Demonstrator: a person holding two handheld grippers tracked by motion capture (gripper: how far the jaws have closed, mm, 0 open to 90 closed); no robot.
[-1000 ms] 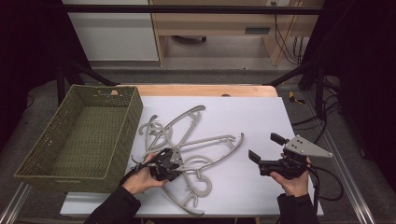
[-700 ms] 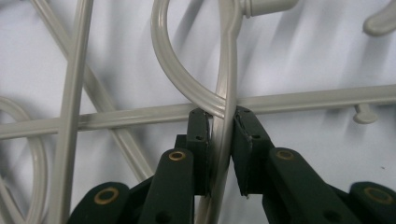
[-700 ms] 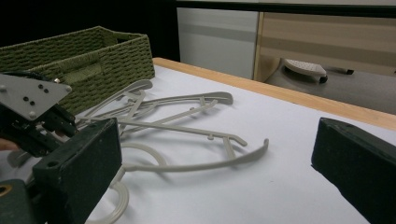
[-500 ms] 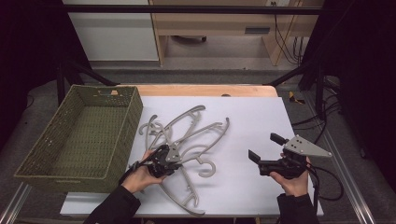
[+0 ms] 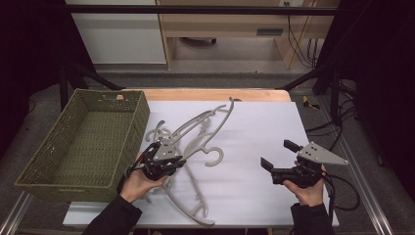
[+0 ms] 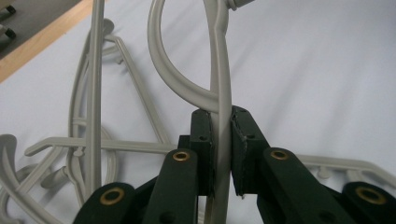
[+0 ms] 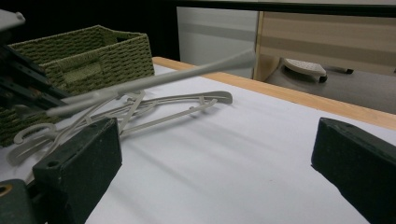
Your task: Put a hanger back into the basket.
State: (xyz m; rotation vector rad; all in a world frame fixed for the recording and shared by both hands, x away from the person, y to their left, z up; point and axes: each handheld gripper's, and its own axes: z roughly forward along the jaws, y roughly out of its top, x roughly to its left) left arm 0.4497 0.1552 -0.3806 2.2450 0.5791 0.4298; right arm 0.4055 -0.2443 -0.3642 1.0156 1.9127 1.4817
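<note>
Far left of counter (image 5: 254,142): green woven basket (image 5: 83,142), rectangular, tilted over the white surface's left edge; also seen at upper left in right gripper view (image 7: 88,46).

Just right of basket: left gripper (image 5: 166,159), held in left hand (image 5: 137,181), jaws clamped on the thin bar of a grey plastic hanger (image 5: 205,125). In left gripper view, bar (image 6: 223,93) pinched between the two pads, curved part of the same hanger branching off just above the jaws. Held hanger raised at an angle, far end pointing up and right toward the wooden counter edge (image 5: 210,94).

Beneath and around left gripper: other grey hangers (image 5: 188,205), lying flat and overlapping on the white surface; one hook (image 5: 215,157) just right of the gripper.

Right of centre: bare white surface.

Far right: right gripper (image 5: 271,169), held in right hand (image 5: 306,188), grey three-cornered plate (image 5: 320,154) on top, jaws spread wide, nothing between them, well apart from the hangers. In right gripper view, both pads (image 7: 79,158) wide apart above the white surface.
</note>
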